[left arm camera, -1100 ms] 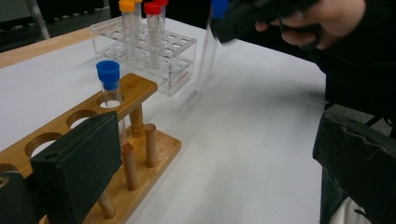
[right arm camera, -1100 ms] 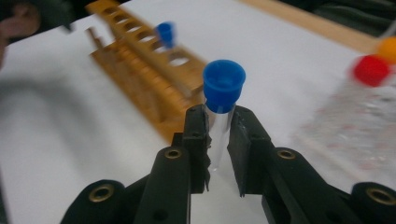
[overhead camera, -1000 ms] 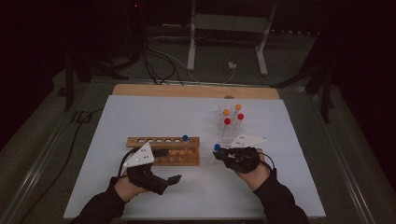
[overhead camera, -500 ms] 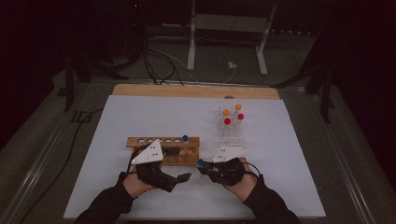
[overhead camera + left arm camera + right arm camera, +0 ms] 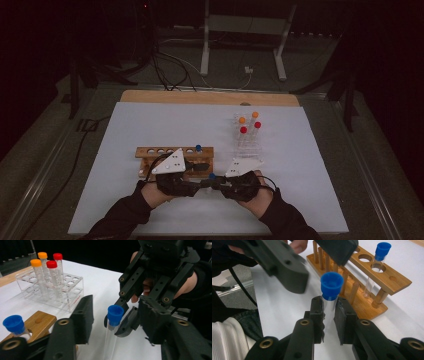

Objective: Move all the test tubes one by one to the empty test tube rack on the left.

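A clear test tube with a blue cap point(image 5: 212, 176) is held between my two grippers, in front of the wooden rack point(image 5: 150, 151). My right gripper point(image 5: 218, 182) is shut on its glass just under the cap point(image 5: 332, 284), as the right gripper view point(image 5: 329, 307) shows. My left gripper point(image 5: 202, 176) faces it, and its jaws have just been closing. They stand on either side of the capped tube point(image 5: 115, 315) with a gap on both sides. A second blue-capped tube point(image 5: 198, 148) stands in the wooden rack.
A clear plastic rack point(image 5: 248, 146) behind the right hand holds several tubes with orange and red caps point(image 5: 243, 129). The wooden rack has several vacant holes point(image 5: 365, 258). A white mat point(image 5: 150, 120) covers the table, with open room at the back left.
The right gripper carried the blue-capped tube left and nearer to the person. The left gripper moved right to meet it, and its jaws narrowed around the tube.
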### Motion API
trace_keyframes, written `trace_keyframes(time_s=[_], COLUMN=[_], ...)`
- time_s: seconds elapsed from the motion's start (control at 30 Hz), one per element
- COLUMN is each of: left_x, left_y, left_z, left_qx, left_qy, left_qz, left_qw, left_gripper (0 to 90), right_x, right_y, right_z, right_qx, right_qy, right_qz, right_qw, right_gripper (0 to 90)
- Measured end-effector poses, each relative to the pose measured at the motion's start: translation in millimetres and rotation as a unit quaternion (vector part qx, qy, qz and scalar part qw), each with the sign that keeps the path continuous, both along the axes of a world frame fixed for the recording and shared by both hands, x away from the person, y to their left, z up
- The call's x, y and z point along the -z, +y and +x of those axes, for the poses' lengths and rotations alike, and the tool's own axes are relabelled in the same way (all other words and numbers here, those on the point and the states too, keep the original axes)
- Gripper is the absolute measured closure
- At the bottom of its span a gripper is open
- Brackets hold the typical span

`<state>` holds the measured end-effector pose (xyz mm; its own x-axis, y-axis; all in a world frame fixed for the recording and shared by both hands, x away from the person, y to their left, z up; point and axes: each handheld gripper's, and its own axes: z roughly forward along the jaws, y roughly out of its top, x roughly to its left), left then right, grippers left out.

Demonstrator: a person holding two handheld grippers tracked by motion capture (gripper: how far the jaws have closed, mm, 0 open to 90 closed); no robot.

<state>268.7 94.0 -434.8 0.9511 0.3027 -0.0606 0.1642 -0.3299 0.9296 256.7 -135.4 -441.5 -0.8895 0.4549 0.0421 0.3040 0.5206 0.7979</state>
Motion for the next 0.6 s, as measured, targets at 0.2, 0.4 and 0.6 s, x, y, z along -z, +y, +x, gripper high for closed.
trace_keyframes(time_s=[0.2,0.4,0.6], left_x=[3.6,6.3,6.4], left_y=[-3.7,-5.5,-6.5], left_z=[0.7,1.3,1.8], left_qx=[0.002,-0.002,0.004], left_qy=[-0.004,-0.010,-0.012], left_qz=[0.006,0.011,0.016], left_qw=[1.0000,0.9999,0.9998], left_gripper=[60.1,71.0,76.3], right_x=[-0.6,-0.4,0.3], right_y=[-0.1,-0.5,-0.9], right_z=[-0.7,-0.1,0.5], right_qx=[-0.001,-0.001,0.001], right_qy=[-0.001,0.000,0.002], right_qz=[0.001,0.001,0.000], right_qw=[1.0000,1.0000,1.0000], right_gripper=[77.1,77.0,77.0])
